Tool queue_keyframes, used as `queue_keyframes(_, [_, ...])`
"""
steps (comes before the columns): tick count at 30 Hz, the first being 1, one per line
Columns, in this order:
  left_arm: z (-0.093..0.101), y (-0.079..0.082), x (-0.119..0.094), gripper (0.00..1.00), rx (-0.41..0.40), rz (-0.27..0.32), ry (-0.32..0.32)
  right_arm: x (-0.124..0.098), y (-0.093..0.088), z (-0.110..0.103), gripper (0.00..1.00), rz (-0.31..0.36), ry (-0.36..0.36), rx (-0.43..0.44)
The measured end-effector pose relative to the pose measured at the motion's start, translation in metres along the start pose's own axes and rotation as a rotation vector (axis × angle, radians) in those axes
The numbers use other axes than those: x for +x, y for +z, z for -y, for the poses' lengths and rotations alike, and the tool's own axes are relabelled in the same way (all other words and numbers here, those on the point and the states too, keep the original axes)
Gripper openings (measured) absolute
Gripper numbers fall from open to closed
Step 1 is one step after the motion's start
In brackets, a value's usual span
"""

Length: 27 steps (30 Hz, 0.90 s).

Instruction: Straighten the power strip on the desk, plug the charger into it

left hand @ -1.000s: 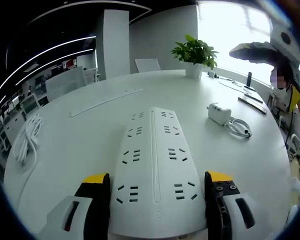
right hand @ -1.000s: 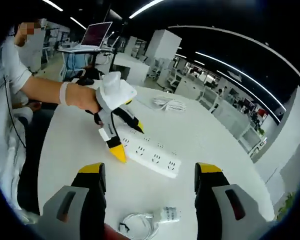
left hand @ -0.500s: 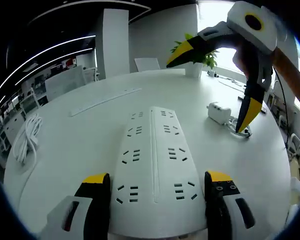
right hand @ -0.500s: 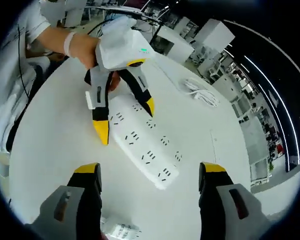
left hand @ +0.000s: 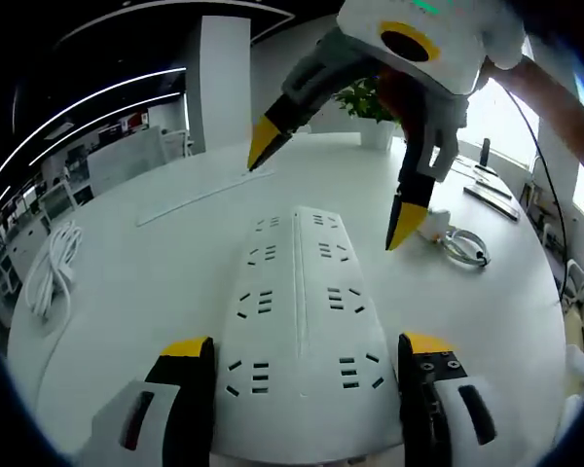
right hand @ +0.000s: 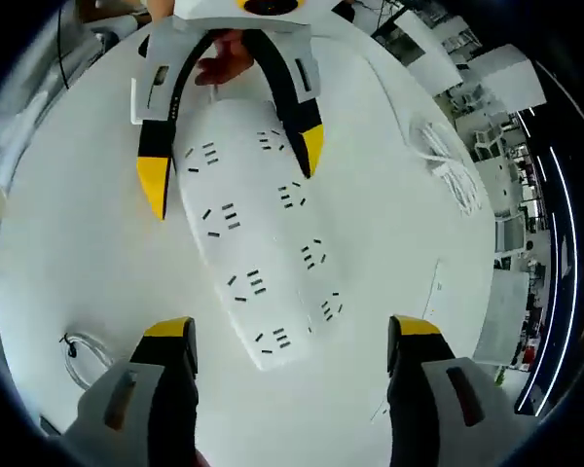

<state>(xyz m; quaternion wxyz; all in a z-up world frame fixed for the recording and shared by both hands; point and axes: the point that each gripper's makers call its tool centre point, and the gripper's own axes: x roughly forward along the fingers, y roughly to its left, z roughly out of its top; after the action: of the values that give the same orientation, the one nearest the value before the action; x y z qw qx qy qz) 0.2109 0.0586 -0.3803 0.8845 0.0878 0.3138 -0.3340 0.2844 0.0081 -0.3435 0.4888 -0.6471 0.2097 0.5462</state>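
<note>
The white power strip (left hand: 302, 321) lies flat on the round white desk (left hand: 156, 292). Its near end sits between the wide-set jaws of my left gripper (left hand: 307, 345), which is open. My right gripper (left hand: 333, 190) hangs open over the strip's far end, held by a hand. Beyond it, the white charger (left hand: 430, 216) is partly hidden behind one right jaw, with its coiled cable (left hand: 464, 245) beside it. In the right gripper view the power strip (right hand: 258, 253) runs from my right gripper (right hand: 292, 329) up to the left gripper (right hand: 232, 170), which straddles its other end.
A coiled white cord (left hand: 54, 268) lies at the desk's left edge, seen also as the cord (right hand: 448, 175). A long thin white strip (left hand: 204, 195) lies farther back. A potted plant (left hand: 370, 97) stands at the far edge. A person's sleeve and hand (right hand: 224, 63) hold the left gripper.
My right gripper has come in from the right and down over the strip's far end, now covering part of the charger. The left gripper and the strip have not moved.
</note>
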Motion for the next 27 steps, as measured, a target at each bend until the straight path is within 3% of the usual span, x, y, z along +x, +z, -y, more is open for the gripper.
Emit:
queue_keyframes(5, [0.0,0.0,0.0,0.78,0.0,0.0,0.001,0.01,0.009,0.004,0.77,0.006,0.036,-0.055])
queue_keyframes(8, [-0.001,0.0,0.0,0.78,0.0,-0.002,0.001,0.017,0.006,0.002,0.77,-0.04,0.074,-0.106])
queue_keyframes(15, [0.0,0.0,0.0,0.78,0.0,-0.009,0.003,0.03,0.005,-0.004,0.76,-0.052,0.134,-0.135])
queue_keyframes(27, [0.001,0.0,0.002,0.78,0.002,-0.015,0.004,0.034,0.004,-0.014,0.72,-0.053,0.243,-0.143])
